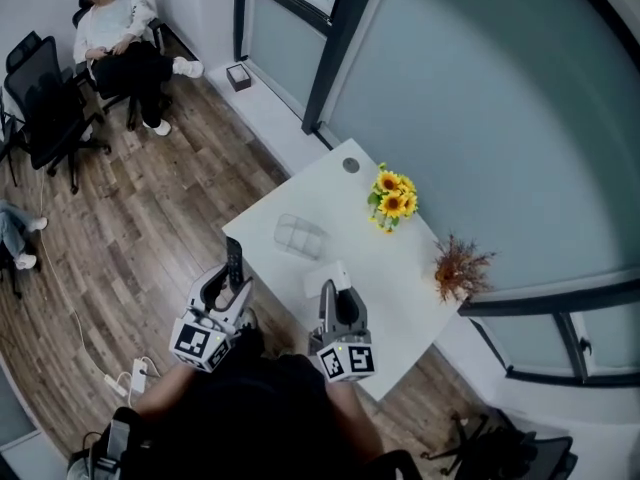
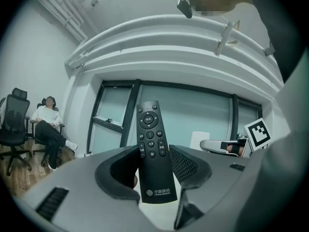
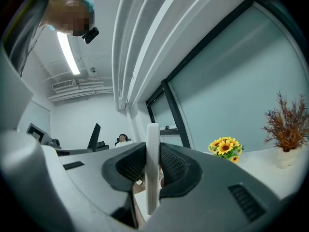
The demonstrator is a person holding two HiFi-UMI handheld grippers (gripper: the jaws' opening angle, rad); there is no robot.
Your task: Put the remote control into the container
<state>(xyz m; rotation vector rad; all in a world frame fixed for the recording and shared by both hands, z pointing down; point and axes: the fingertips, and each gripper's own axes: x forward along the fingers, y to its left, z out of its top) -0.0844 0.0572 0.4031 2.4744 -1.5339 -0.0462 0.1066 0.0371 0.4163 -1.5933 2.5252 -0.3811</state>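
The left gripper (image 2: 154, 167) clamps the black remote (image 2: 152, 139) upright by its lower half, left of the clear container (image 1: 300, 236). It looks light, stiff and slick, so a mid-body grip suits. The right gripper (image 3: 147, 170) pinches a white bar (image 3: 152, 151).

White table (image 1: 405, 303), set diagonally at centre frame. Bearing a clear container (image 1: 300, 235) toward its left side, sunflowers (image 1: 392, 200) near the upper edge, a dried bouquet (image 1: 458, 266) at right, a small round disc (image 1: 350, 165) at the top corner.
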